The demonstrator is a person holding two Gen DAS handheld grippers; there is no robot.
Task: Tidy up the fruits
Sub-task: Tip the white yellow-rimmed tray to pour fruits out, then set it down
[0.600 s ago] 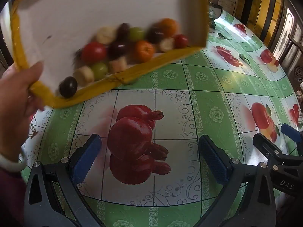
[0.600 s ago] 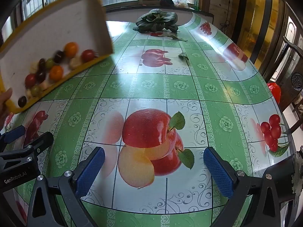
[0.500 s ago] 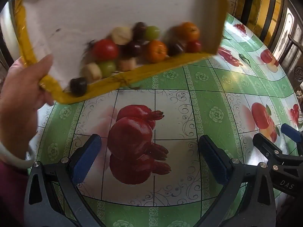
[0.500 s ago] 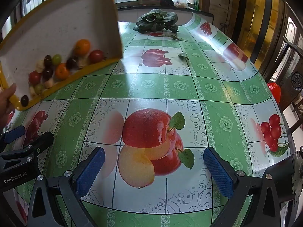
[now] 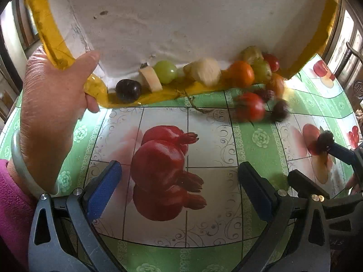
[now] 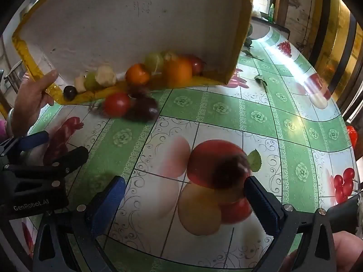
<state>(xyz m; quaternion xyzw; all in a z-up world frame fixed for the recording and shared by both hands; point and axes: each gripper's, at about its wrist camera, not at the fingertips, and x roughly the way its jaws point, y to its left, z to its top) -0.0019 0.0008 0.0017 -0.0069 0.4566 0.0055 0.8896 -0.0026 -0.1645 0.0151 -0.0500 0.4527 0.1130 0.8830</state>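
Observation:
A person's hand (image 5: 54, 104) tips a white tray with a yellow rim (image 5: 54, 43) steeply over the table. Small fruits crowd its low edge: a dark plum (image 5: 128, 90), a green grape (image 5: 165, 71), a banana piece (image 5: 206, 70) and an orange (image 5: 241, 73). A red tomato (image 5: 249, 106) and dark fruits tumble over the rim, blurred. One dark fruit (image 6: 229, 170) rolls on the tablecloth just ahead of my right gripper (image 6: 185, 204), which is open with nothing between its fingers. My left gripper (image 5: 179, 190) is open too, above a printed pomegranate, with nothing in it.
The green tablecloth (image 6: 256, 115) carries printed fruit pictures. A loose leaf (image 6: 261, 79) lies at the far side, and a red object (image 6: 351, 136) sits beyond the right table edge. Both grippers hover side by side near the front edge.
The tray has swung closer and tilted steeper. Its fruits slid to the low rim and several now spill onto the table, one dark fruit rolling toward the right gripper. Both grippers kept still.

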